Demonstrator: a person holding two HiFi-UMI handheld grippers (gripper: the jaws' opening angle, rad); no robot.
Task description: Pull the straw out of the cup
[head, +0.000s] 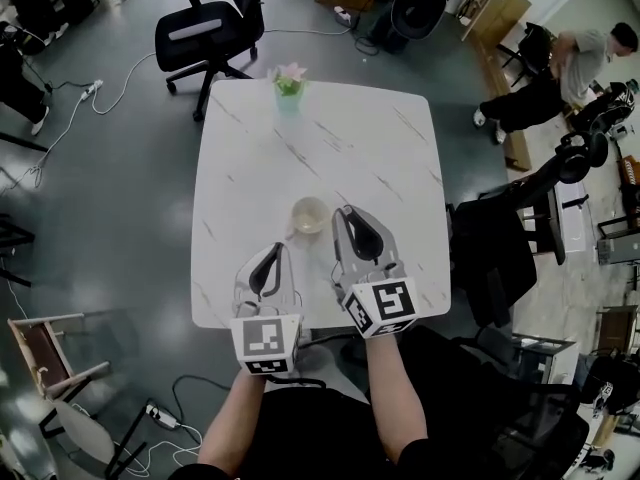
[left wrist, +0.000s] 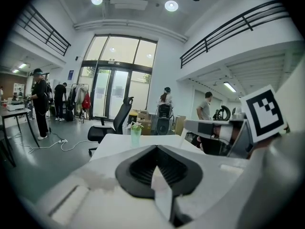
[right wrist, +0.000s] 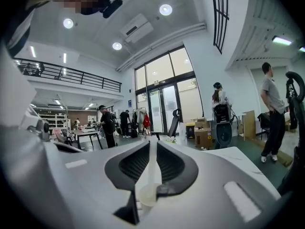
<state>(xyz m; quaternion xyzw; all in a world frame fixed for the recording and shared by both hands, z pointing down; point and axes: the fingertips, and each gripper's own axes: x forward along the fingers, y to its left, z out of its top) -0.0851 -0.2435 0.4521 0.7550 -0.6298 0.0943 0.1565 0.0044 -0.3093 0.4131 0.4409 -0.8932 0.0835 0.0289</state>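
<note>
A pale, empty-looking cup (head: 308,215) stands on the white marble table (head: 370,148), near its front edge. My right gripper (head: 347,213) hovers just right of the cup. In the right gripper view this gripper (right wrist: 152,143) is shut on a thin translucent straw (right wrist: 151,168) that runs along the gap between the dark pads. A pale round shape (right wrist: 147,195) shows low in that gap; what it is I cannot tell. My left gripper (head: 277,249) is left of the cup and apart from it. In its own view the left gripper (left wrist: 158,148) has its tips together with nothing held.
A small green vase with a pink flower (head: 289,84) stands at the table's far edge. A black office chair (head: 205,28) is behind it and another dark chair (head: 495,243) is at the right side. People stand further off in the room.
</note>
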